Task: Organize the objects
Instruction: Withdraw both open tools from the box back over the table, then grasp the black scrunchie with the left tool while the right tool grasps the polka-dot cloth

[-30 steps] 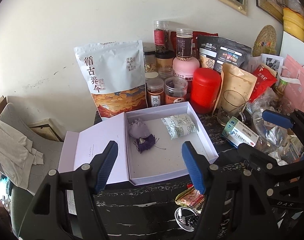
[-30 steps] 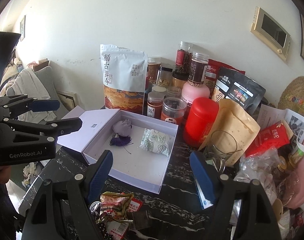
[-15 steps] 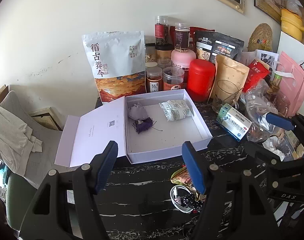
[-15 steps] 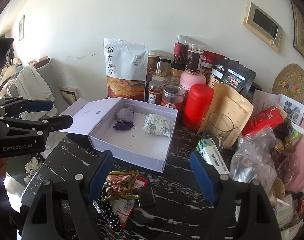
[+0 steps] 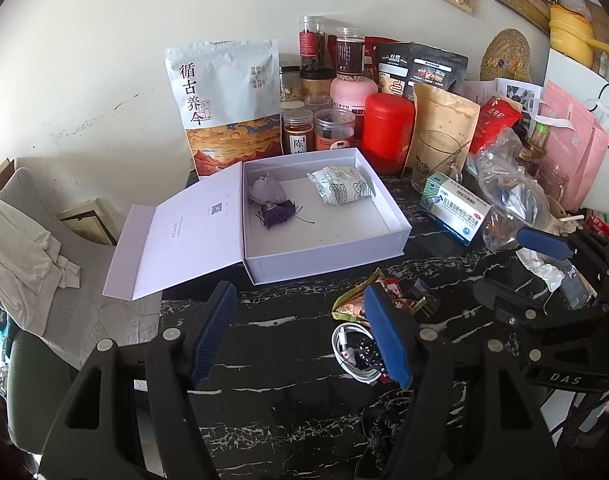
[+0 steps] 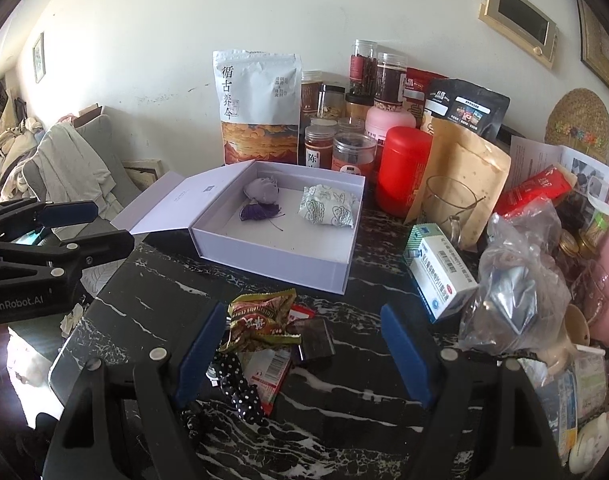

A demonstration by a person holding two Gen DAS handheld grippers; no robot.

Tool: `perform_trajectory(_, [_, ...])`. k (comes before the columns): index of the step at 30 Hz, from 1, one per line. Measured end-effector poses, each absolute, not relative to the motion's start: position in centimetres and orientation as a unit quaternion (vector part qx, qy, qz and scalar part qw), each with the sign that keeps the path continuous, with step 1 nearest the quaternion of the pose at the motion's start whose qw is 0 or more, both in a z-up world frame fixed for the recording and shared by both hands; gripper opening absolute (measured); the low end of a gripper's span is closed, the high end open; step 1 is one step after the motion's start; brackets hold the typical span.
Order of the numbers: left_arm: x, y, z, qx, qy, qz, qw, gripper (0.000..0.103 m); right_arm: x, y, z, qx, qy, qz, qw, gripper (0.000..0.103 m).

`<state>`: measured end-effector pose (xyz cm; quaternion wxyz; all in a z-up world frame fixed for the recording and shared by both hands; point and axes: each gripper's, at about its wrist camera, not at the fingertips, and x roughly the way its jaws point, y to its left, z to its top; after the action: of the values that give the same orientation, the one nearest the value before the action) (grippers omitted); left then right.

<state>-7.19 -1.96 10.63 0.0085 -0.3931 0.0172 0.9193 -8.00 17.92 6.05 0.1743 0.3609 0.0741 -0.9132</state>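
An open lavender box (image 5: 392, 236) (image 6: 340, 276) sits on the black marble table, lid folded out left. Inside lie a purple tasselled sachet (image 5: 266, 196) (image 6: 260, 194) and a white patterned pouch (image 5: 340, 186) (image 6: 326, 208). In front of the box lie a snack packet (image 6: 260, 316) (image 5: 350, 304), a dark card (image 6: 316, 344), a white cable (image 5: 350, 356) and a black dotted band (image 6: 242, 388). A blue-and-white medicine box (image 5: 454, 208) (image 6: 440, 276) lies to the right. My left gripper (image 5: 300, 336) is open and empty, back from the box. My right gripper (image 6: 304, 356) is open and empty above the snack packet.
Jars, a red canister (image 5: 388, 128), a large white pouch (image 5: 224, 104), a glass mug (image 6: 450, 208), bags and a plastic bag (image 6: 512, 280) crowd the back and right. A chair with clothes (image 6: 72, 160) stands to the left of the table edge.
Both grippers have pulled back from the box toward the table's front. The loose items in front of the box have come into view. Both stay open.
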Motion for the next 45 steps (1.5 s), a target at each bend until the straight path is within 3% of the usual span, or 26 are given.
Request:
perform_trajectory(29, [-2.7, -0.2, 1.8, -0.447, 0.014, 0.893, 0.049, 0.065, -4.4, 18.0, -1.8, 0.411, 0.055, -0.881, 0.229, 0.079])
perform_trajectory(39, [-1.6, 0.7, -1.6, -0.477, 0.018, 0.876, 0.068, 0.065, -4.6, 16.9, -4.6, 0.427, 0.061, -0.862, 0.265, 0.049])
perform_trajectory(45, [-1.1, 0.9, -2.8, -0.485, 0.013, 0.87, 0.089, 0.065, -4.9, 15.2, -5.3, 0.422, 0.088, -0.857, 0.283, 0.047])
